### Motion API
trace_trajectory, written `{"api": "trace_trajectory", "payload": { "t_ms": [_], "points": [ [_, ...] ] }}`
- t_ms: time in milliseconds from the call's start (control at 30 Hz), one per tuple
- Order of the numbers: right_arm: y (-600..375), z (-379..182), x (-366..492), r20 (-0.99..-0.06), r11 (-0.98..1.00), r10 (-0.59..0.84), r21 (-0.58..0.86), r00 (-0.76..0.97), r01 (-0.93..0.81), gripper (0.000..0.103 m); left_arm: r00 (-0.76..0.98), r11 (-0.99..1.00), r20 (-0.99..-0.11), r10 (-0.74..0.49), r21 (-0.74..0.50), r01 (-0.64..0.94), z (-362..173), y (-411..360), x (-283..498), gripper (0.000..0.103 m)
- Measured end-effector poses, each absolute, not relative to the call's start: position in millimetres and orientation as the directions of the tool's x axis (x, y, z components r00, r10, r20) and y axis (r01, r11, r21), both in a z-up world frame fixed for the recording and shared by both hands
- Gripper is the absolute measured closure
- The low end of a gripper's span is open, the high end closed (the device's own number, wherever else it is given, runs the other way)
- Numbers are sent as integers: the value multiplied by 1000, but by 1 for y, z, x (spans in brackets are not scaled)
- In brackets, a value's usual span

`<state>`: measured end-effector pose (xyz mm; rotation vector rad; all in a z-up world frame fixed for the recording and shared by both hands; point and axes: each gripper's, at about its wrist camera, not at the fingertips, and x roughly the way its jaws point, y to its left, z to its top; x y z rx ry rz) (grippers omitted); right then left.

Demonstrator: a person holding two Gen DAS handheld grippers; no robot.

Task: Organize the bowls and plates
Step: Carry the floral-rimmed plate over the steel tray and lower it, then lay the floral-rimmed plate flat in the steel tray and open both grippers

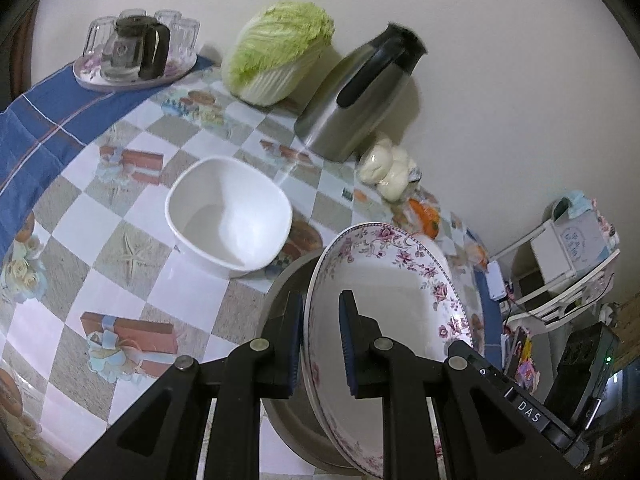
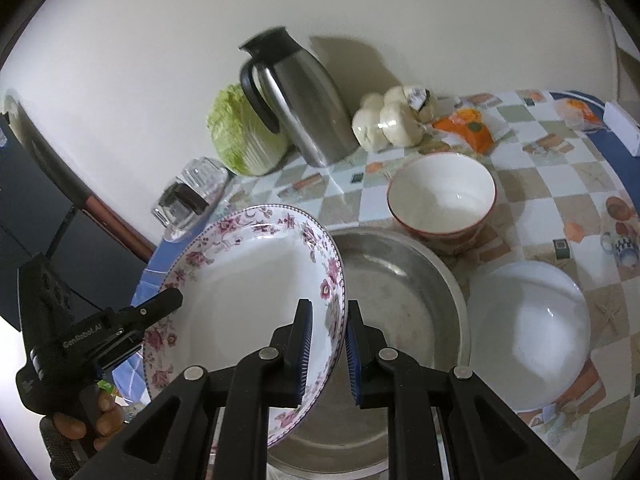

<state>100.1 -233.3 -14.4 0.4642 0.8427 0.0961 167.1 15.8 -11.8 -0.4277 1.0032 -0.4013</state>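
plate (image 2: 248, 300) over steel basin (image 2: 404, 280) | left gripper (image 1: 322, 344) and right gripper (image 2: 328, 348) each clamped on opposite rims | glazed ceramic: stiff, slick, breakable; rim grips seem right

Lighting: soft, even indoor light, moderately bright, slightly cool cast. Shadows: broad and dark on the wall behind the steel jug (image 2: 298, 100); softer behind the cabbage (image 1: 278, 50). Glare: pale sheen across the glossy tabletop (image 1: 132, 264); bright highlight inside the white bowl (image 2: 530, 330). Distortion: strong fisheye bending, tabletop edge curved, black vignette in all corners. Focus: centre fairly sharp; slight smear on the jug's lid; near fingers (image 1: 294, 344) soft-edged; glassware (image 2: 188, 204) blurred toward the left rim. Grain: mild compression noise.
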Motion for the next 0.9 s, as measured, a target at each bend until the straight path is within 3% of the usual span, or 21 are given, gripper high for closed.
{"api": "trace_trajectory", "payload": {
  "t_ms": [900],
  "points": [
    [-261,-65,110,-804,894,203,385,559,229,83,329,898,-837,-437,-424,115,-68,-27,180,86]
  ]
}}
